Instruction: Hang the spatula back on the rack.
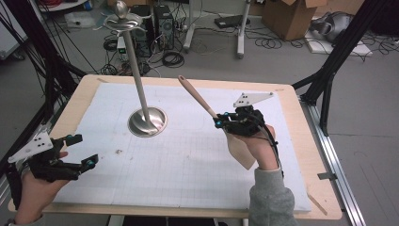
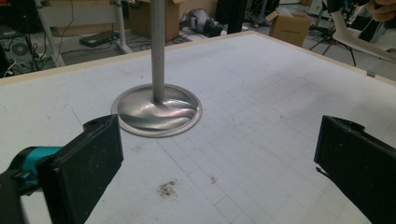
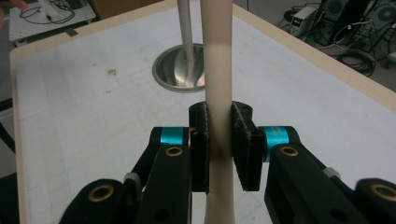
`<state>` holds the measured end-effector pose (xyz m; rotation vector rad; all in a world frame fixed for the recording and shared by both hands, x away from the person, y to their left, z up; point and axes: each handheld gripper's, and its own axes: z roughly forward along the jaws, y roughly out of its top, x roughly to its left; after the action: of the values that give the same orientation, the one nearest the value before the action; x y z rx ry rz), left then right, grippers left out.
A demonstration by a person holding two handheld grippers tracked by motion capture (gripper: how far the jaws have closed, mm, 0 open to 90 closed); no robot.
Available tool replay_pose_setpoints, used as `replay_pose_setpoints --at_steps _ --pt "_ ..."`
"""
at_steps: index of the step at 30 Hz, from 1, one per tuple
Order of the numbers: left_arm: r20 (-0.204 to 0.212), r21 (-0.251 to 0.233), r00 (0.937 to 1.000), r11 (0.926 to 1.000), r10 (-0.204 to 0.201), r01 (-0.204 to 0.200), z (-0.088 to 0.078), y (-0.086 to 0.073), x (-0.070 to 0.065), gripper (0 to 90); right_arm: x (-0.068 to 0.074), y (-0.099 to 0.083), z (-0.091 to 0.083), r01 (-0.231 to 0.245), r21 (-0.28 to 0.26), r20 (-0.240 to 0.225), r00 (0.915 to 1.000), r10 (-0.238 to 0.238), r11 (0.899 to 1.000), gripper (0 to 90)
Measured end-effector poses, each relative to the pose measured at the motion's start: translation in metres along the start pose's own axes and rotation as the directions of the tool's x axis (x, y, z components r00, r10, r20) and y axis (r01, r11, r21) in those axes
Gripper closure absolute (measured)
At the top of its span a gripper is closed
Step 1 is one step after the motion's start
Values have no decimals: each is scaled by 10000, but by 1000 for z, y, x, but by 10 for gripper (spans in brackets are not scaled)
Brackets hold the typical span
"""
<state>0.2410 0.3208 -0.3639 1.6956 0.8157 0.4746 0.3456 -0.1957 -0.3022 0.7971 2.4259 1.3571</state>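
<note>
1. While looking down from the high view: right claw (image 1: 221,120) clamping the neck of a pale spatula (image 1: 214,120), holding it clear above the worktop (image 1: 188,160), wooden handle end slanting up and away toward the far left, flat blade hanging down just in front of the right hand (image 1: 263,148).
2. Same view: left claw (image 1: 80,150) hovering at the near left corner of the worktop, jaws spread wide, gripping nothing, left hand (image 1: 35,193) wrapped around its body.
3. Same view: metal stand (image 1: 141,89) sitting left of centre on the white gridded mat, round base flat on the mat, thin pole rising to a hooked top; well apart from both claws.
4. Turning to the left gripper view: left claw (image 2: 219,163) standing wide open, both black pads apart with bare mat between them; stand's round base (image 2: 159,112) lying ahead on the mat; spatula blade (image 2: 359,42) showing at the far upper right, lifted off the worktop.
5. Turning to the right gripper view: right claw (image 3: 219,144) pressing both pads on the spatula's shaft (image 3: 218,70), shaft running straight up between the jaws; stand's base (image 3: 180,70) lying beyond on the mat, its pole just left of the shaft.
</note>
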Motion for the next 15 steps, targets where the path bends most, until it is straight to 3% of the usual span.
replay_pose_setpoints --at_steps 15 --pt "-13 -79 10000 9999 -84 84 -3 0 2 17 6 35 -10 377 -506 -175 9991 -386 9980 787"
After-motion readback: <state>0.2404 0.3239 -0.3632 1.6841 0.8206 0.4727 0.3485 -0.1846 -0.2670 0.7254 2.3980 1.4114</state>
